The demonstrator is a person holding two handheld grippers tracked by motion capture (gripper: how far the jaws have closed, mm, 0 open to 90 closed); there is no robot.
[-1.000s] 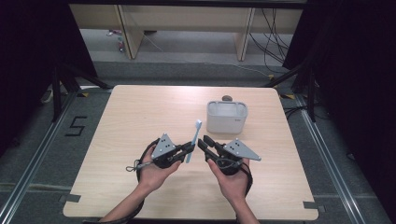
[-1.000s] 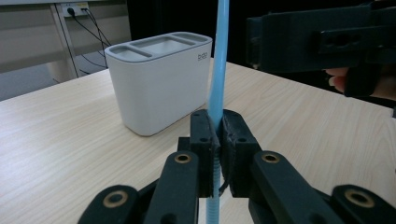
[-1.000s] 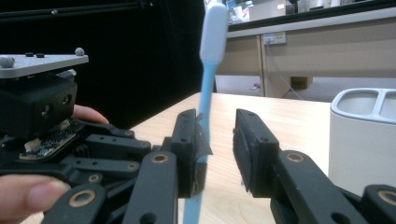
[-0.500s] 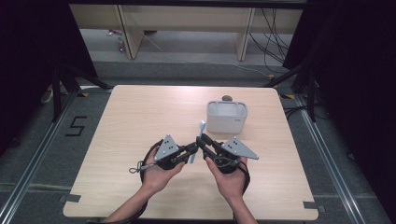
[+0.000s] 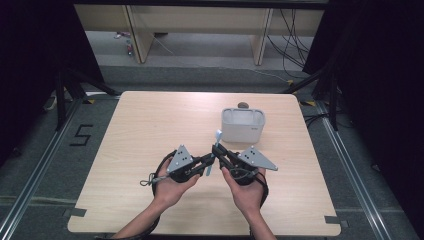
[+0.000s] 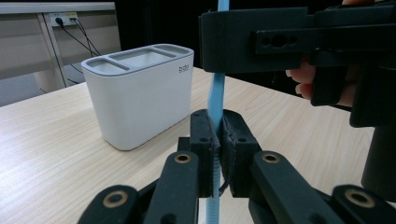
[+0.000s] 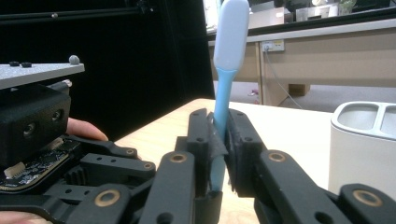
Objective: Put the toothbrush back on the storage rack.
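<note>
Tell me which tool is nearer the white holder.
Right. The right tool grips the blue toothbrush just in front of the white holder; the left tool grips it lower down, farther back.

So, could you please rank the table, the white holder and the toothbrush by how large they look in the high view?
1. Table, by far the largest.
2. Holder.
3. Toothbrush, the smallest showing; both grippers cover part of it, so its full length is unsure.
</note>
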